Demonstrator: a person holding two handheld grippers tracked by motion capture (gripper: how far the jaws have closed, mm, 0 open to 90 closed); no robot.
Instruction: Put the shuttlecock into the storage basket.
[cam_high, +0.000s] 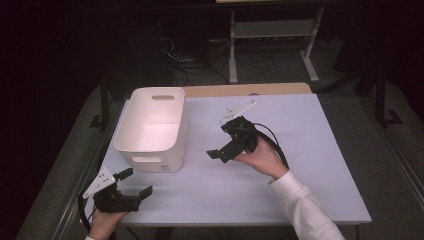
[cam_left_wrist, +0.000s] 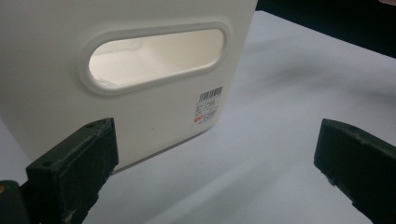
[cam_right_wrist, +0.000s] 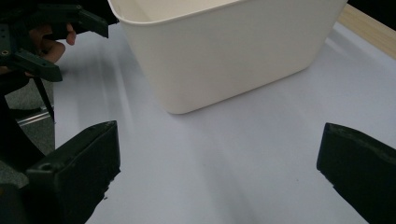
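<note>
1. White bin (cam_high: 150, 127) is seen left of centre in the high view, standing upright on the pale table (cam_high: 280, 190) with its open top facing up.
2. A slot handle is cut into the near end wall, and a small barcode label (cam_left_wrist: 208, 105) is stuck below and to the right of it in the left gripper view.
3. The left gripper (cam_high: 136, 183) is held at the lower left of the high view, near the table's front corner, just short of the bin's near end.
4. Its jaws are spread wide, with nothing between them; the bin's end wall is seen just beyond the left jaw in the left gripper view.
5. The right gripper (cam_high: 216, 153) is held at the centre of the high view, pointed leftward toward the bin's long side, apart from it.
6. Its jaws are likewise spread wide and empty, bare table being seen between them in the right gripper view.
7. A white sleeve (cam_high: 305, 210) is seen at the lower right of the high view.
</note>
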